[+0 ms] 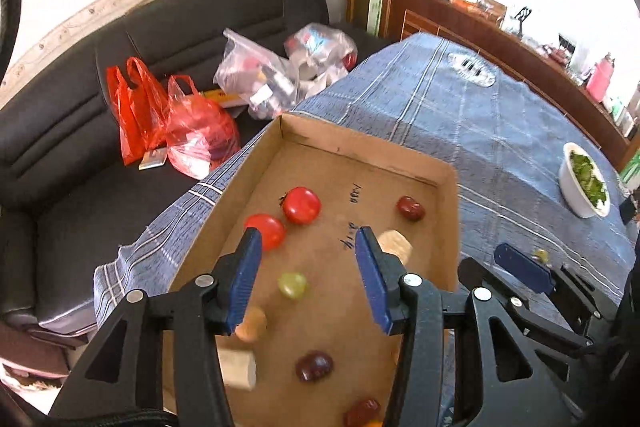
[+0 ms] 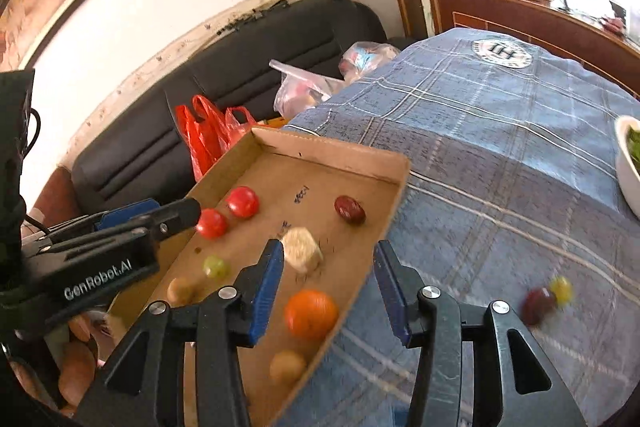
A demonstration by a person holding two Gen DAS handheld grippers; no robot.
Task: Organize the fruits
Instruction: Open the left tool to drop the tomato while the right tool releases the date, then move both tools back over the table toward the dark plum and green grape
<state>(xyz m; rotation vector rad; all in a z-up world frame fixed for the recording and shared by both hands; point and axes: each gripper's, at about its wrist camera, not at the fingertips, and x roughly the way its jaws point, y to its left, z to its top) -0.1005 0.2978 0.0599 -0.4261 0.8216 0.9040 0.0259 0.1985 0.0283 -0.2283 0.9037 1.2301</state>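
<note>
The fruits are split between two places. Most lie loose in the cardboard tray (image 1: 448,227), which fills the lower middle of the left wrist view: two red tomatoes (image 1: 301,205) touching each other near its left wall, a green grape (image 1: 293,284) below them, a dark red date (image 1: 410,207) toward the far right corner, a dark grape (image 1: 314,366) lower down, and pale cut chunks (image 1: 396,245) whose kind I cannot tell. The right wrist view adds an orange (image 2: 311,314) against the tray's near right wall. Two stragglers, a dark fruit (image 2: 538,303) and a yellow-green one (image 2: 561,289) touching it, sit blurred on the blue plaid cloth (image 2: 500,167) of the counter at the right of that view, well apart from the tray.

The step in hand looks like the gap between placements. The left tongs (image 1: 308,279) hang over the tray floor with the jaws standing apart and nothing pressed between them; the green grape shows in the gap but lies on the cardboard. The right tongs (image 2: 330,291) are likewise spread and empty, straddling the tray's right wall.

The likely next move is for the right tongs to swing toward the two loose fruits at lower right and close on one only; they touch, and round fruit rolls.

A white bowl (image 1: 576,187) of chopped greens stands at the right edge, apart from all this.
</note>
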